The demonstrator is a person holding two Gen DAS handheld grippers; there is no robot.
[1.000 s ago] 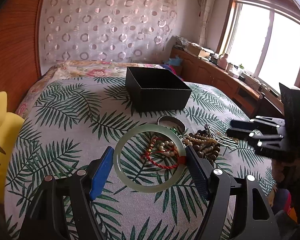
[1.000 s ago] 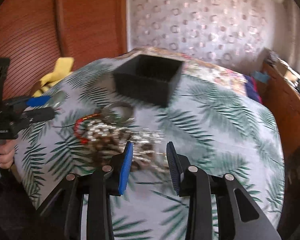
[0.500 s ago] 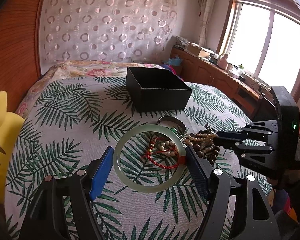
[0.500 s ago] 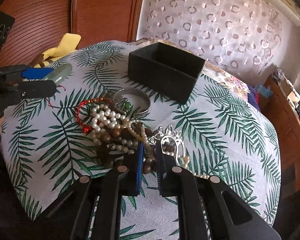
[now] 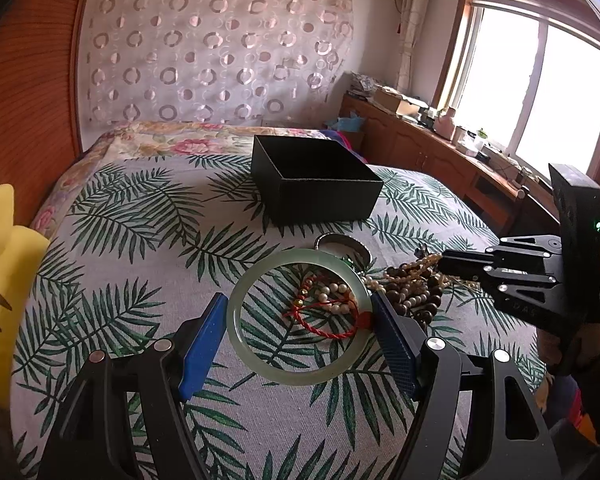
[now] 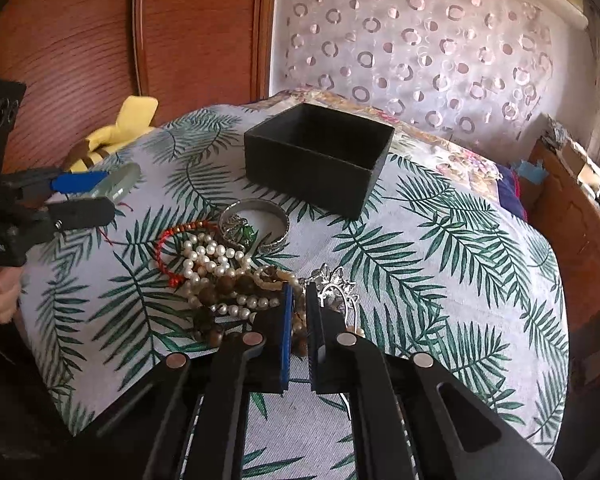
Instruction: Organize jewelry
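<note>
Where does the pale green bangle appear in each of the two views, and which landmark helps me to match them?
Left wrist view: the bangle is low in the centre, held between the left gripper pads.
Right wrist view: the bangle shows edge-on at the far left, in the left gripper.
Shared landmark: the black box, behind the jewelry pile in both.

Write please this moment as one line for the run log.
left tool: holds jade bangle | right tool: closing on bead strands | black box: open, nothing visible inside
</note>
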